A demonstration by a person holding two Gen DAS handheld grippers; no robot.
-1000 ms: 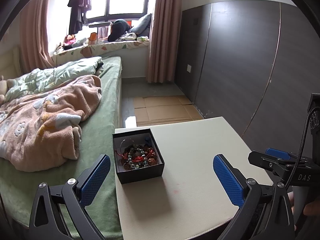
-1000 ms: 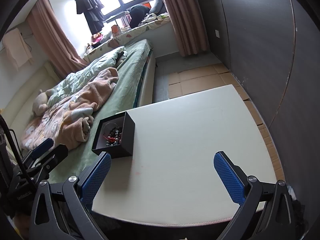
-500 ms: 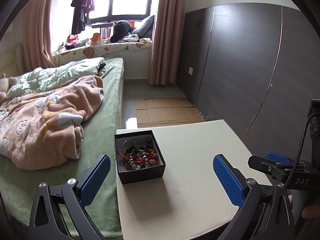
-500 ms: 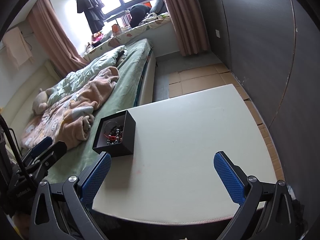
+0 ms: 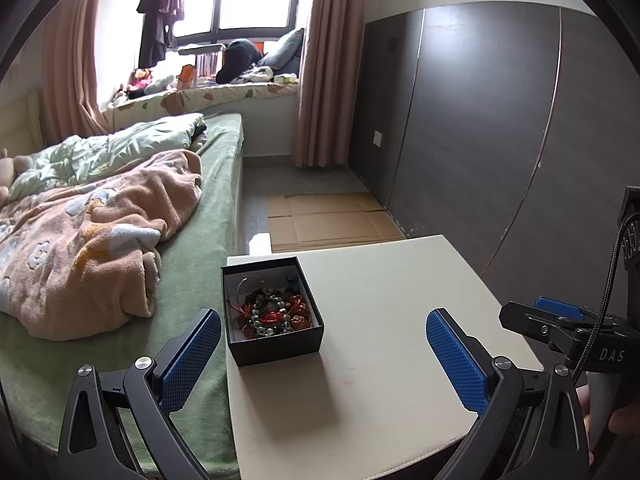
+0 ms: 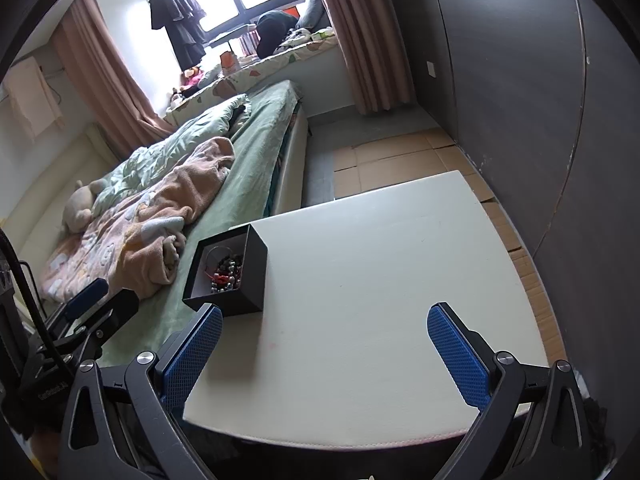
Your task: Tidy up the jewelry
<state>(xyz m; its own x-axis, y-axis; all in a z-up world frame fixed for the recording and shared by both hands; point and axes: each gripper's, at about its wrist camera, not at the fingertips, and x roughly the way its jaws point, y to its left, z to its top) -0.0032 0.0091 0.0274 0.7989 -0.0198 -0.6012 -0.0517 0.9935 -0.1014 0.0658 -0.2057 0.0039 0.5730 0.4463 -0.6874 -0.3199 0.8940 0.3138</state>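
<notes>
I see the black box (image 5: pixel 274 310) sitting open on the cream table (image 5: pixel 380 360), at the table's left edge right beside the bed (image 5: pixel 192 280). Inside it lies a tangle of jewelry (image 5: pixel 272 312): beaded bracelets, red cord pieces and a thin ring-shaped bangle against the pale lining. My left claw (image 5: pixel 323 356) hangs above the near part of the table with its blue pads spread wide, holding nothing; the box lies ahead of it, just beyond and slightly right of the left pad (image 5: pixel 191 360), not touching. My right claw (image 6: pixel 325 354) is also spread wide and empty, over the table's near edge; from its camera the black box (image 6: pixel 228 276) is ahead and off to the left, just past the left pad (image 6: pixel 192 358), with the jewelry (image 6: pixel 226 274) visible inside. The left claw (image 6: pixel 86 294) shows at that view's left edge, over the bed side. A peach blanket (image 5: pixel 88 240) is bunched on the bed.
</notes>
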